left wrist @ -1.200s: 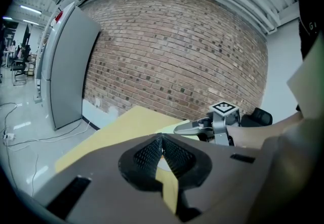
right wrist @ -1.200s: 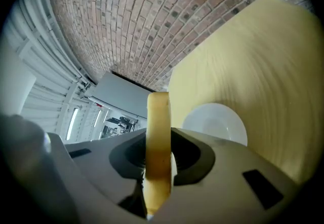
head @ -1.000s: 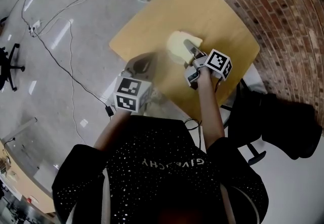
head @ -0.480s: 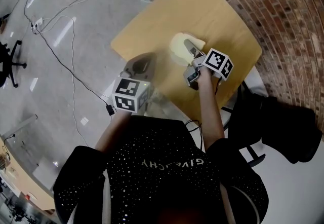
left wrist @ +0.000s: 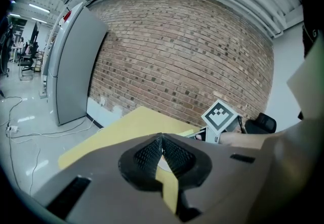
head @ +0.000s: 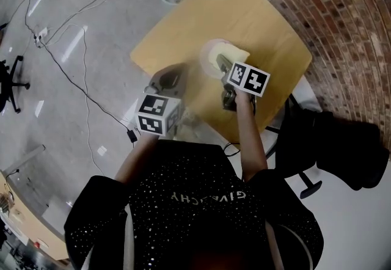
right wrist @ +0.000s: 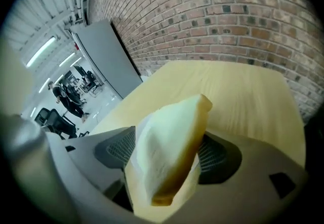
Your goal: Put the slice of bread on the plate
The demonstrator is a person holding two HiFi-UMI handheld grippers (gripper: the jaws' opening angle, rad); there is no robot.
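Nearest the person, the left gripper (left wrist: 162,139), carrying its black-and-white marker cube, is hovering at the near edge of the light wooden table (head: 263,18), its dark ridged pads pressing together on nothing. Just beyond it, the right gripper (right wrist: 171,148) is pointing down at the pale round plate (head: 208,54) and its jaws are opening. The pale yellow, brown-crusted slice of bread (right wrist: 172,116) is standing tilted on edge between the pads over the plate, though I cannot tell whether it is touching the plate. Behind the table, a red brick wall (right wrist: 228,10) is running across the back.
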